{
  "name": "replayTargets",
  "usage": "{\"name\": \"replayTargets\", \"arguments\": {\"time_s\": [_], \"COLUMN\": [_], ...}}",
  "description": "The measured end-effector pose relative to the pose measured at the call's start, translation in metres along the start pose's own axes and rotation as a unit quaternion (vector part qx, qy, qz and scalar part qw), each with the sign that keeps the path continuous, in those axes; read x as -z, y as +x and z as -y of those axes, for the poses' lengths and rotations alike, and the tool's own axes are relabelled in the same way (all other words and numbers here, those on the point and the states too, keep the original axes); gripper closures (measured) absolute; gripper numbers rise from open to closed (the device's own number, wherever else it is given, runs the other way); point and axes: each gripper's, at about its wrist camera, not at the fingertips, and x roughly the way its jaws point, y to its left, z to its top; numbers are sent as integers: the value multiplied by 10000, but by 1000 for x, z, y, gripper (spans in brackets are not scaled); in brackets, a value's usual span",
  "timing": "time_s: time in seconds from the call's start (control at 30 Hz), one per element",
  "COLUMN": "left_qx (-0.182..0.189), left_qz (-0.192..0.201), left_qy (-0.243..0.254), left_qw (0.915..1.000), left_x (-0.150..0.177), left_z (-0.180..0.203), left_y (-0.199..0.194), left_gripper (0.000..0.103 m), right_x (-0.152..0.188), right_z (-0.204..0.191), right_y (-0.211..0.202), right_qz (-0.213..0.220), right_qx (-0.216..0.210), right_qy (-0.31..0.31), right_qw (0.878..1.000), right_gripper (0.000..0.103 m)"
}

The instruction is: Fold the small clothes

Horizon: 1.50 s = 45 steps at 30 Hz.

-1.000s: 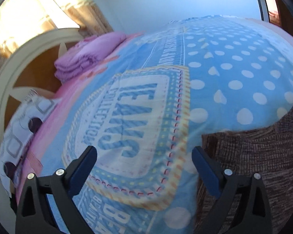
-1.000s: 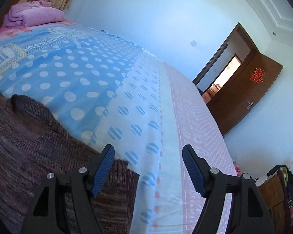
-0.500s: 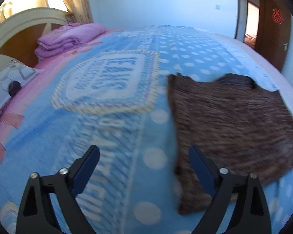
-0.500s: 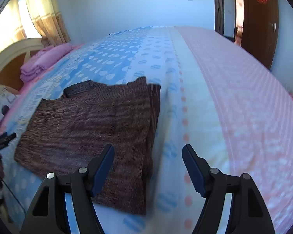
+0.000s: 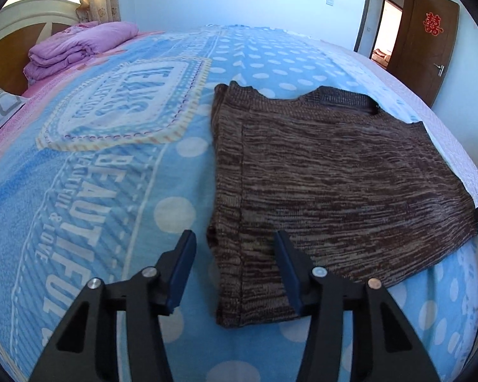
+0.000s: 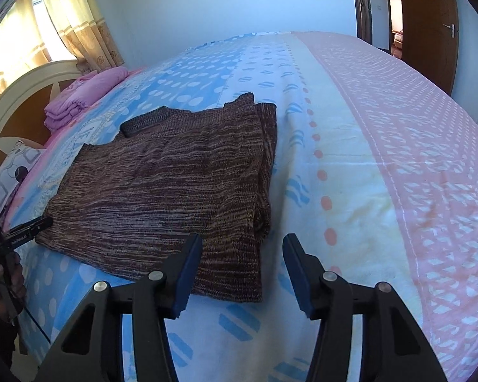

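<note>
Left wrist view
Sweater: brown knit sweater (image 5: 334, 172) lies flat on the blue bedspread (image 5: 105, 191), centre-right, collar toward frame top, long axis running top to bottom.
Left gripper (image 5: 235, 264): jaws just narrowing, still released, straddling the sweater's lower-left hem corner.
Open room: bare spread at left.

Right wrist view
Right gripper (image 6: 242, 267): narrowing too, released, over the lower-right hem edge.
Open room: pink sheet (image 6: 414, 159) at right.

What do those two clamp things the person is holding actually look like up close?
Both look alike. The left gripper and right gripper each have two angular matte-black fingers with cut-out openings and round silver screw heads. The inner faces of the jaws carry dark blue ribbed pads. In the right wrist view, the left gripper's black body shows small white lettering, too small to read, with a thin black cable beside it.
</note>
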Motion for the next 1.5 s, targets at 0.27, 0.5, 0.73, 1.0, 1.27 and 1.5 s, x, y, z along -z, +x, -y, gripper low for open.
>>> {"name": "replayTargets", "arguments": {"time_s": [0.27, 0.5, 0.73, 1.0, 1.27, 1.5], "left_qx": [3, 241, 300, 340, -234, -713], "left_qz": [205, 345, 129, 92, 424, 807], "left_qy": [269, 267, 78, 70, 320, 557], "left_qw": [9994, 9988, 9994, 9994, 9983, 9926], "left_x": [4, 5, 10, 8, 10, 4], "left_z": [10, 6, -5, -13, -3, 23], "left_y": [-6, -21, -11, -10, -30, -38], "left_gripper": [90, 92, 94, 95, 66, 37], "right_x": [5, 13, 22, 26, 19, -10], "right_z": [-3, -13, -1, 2, -10, -90], "right_y": [12, -17, -1, -5, -20, -20], "right_qz": [-47, 166, -81, -157, -71, 481], "right_qx": [-95, -168, -78, -43, 636, 17], "right_qy": [-167, -380, -209, -150, -189, -868], "right_qw": [9998, 9990, 9997, 9998, 9978, 9951], "right_gripper": [96, 98, 98, 99, 59, 51]}}
